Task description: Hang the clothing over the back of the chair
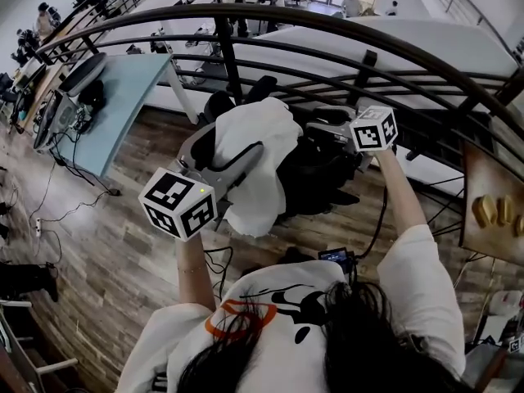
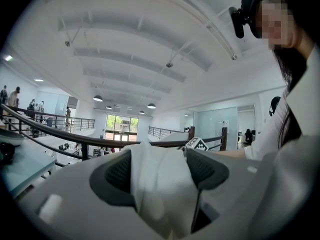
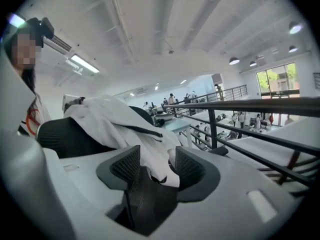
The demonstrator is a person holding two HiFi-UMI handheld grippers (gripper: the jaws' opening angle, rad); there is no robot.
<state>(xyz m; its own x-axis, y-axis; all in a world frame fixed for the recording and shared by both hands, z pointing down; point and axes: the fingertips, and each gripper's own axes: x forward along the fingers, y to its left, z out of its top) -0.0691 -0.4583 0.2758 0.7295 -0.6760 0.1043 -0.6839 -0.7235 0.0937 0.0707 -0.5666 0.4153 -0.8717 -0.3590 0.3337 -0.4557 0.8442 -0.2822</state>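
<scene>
Left gripper (image 2: 161, 171): jaws clamped on a fold of the white clothing (image 2: 162, 194), which fills the gap between the pads. Right gripper (image 3: 158, 168): jaws apart, pressing on nothing; a loose edge of the clothing shows in the gap, not pinched. The clothing lies bunched over the top of the black chair (image 1: 319, 174), with one part hanging down the side nearest the person. The left gripper is at the chair's left side, the right gripper at its right. A dark curved railing (image 1: 327, 31) runs just beyond the chair. A wooden floor (image 1: 106, 236) lies below. A pale blue surface (image 1: 123, 97) stands further left.
</scene>
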